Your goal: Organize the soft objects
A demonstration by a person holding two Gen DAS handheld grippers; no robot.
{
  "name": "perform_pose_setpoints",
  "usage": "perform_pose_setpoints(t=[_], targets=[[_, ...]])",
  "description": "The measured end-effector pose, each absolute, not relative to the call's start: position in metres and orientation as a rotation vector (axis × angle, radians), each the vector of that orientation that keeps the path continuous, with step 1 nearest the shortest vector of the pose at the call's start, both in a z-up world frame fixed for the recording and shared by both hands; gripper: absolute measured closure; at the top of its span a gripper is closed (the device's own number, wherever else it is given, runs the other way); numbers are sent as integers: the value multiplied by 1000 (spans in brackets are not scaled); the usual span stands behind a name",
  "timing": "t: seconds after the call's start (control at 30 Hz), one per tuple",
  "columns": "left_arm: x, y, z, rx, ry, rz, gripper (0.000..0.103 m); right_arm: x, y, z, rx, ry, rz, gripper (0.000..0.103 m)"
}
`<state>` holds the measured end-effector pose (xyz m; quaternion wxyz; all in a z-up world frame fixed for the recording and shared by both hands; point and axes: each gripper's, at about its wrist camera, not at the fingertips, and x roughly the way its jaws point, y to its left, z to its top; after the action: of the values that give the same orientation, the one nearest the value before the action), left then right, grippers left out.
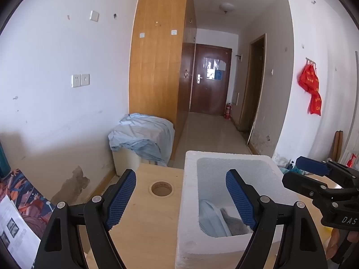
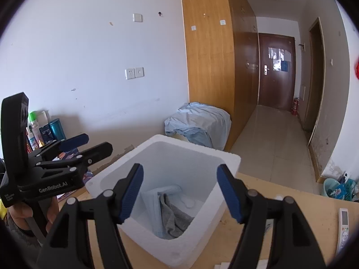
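Both grippers, left gripper (image 1: 180,198) and right gripper (image 2: 180,192), gape empty above a foam box (image 2: 226,157) on the counter (image 1: 145,219); the grey cloth (image 2: 174,217) lies inside; only the right view shows a remote (image 2: 343,224)

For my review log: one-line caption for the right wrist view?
Open right gripper above foam box holding grey cloth and face mask.

A white foam box (image 2: 161,179) sits on a light wooden table (image 2: 291,197). Inside the box lie a gray soft cloth (image 2: 175,217) and a pale blue face mask (image 2: 152,204), touching each other. The right gripper (image 2: 180,192) hangs over the box with its blue pads wide apart and nothing between them. The left gripper (image 2: 89,144), in a hand (image 2: 20,215), is left of the box. A white remote control (image 2: 343,226) lies right of the box.
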<state>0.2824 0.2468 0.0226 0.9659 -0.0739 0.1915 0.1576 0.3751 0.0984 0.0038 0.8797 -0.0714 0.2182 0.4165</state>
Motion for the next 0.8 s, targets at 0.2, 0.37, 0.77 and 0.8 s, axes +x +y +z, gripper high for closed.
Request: perform_pose_setpoints(t=[0.2, 0.37, 0.77, 0.8], targets=[[276, 245, 28, -146, 382, 319, 20, 373, 97, 5, -143, 460, 874, 31], [266, 238, 34, -136, 375, 315, 20, 366, 91, 10, -137, 460, 876, 31], [214, 196, 55, -106, 322, 276, 13, 322, 40, 26, -109, 424, 843, 31], [208, 191, 57, -103, 311, 275, 12, 317, 35, 28, -104, 420, 839, 30]])
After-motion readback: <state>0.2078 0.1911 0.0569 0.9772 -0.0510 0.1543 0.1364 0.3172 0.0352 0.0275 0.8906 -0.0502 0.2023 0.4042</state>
